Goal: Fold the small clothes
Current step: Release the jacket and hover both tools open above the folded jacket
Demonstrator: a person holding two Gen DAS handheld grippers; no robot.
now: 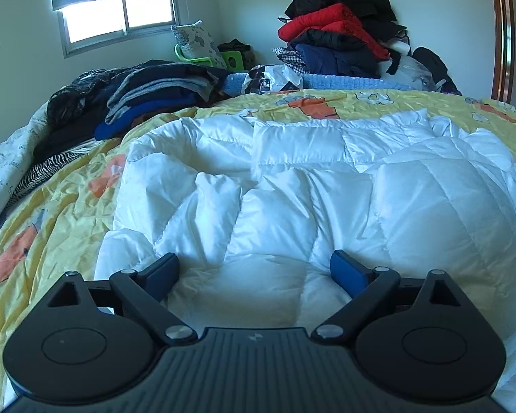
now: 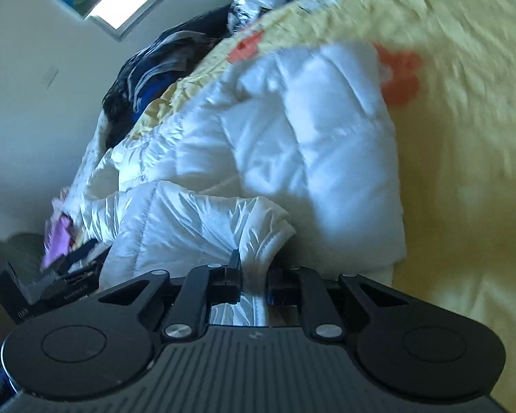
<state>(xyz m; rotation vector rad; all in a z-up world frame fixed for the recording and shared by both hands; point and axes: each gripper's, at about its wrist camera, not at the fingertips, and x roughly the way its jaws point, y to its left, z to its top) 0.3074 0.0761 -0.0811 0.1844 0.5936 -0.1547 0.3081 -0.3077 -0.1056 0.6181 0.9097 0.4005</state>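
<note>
White quilted fabric fills the left wrist view: a puffy jacket (image 1: 292, 186) lies spread across the near half of a bed (image 1: 34, 227) covered in a yellow sheet with orange prints. The left gripper (image 1: 254, 270) hovers low over the jacket's near edge with its jaws wide apart, nothing between them; blue pads face each other across a swell of padding. It looks poised to take hold of that edge for a fold. A stack of dark folded clothes (image 1: 148, 99) sits toward the bed's far left corner, and a taller pile (image 1: 344, 34) of black, red and navy coats rises at the far edge, against the wall beneath no shelf or rack.

Tilted and partly blurred, the right wrist view shows the same jacket (image 2: 292, 137) from its right side, with yellow bed (image 2: 464, 172) beyond it. The right gripper (image 2: 253, 275) is closed down narrow on a sleeve (image 2: 196, 223), the cuff end pinched between its jaws. Holding the sleeve by its end probably lets it be carried across the jacket's body. At the left edge, part of the other gripper shows.
</note>
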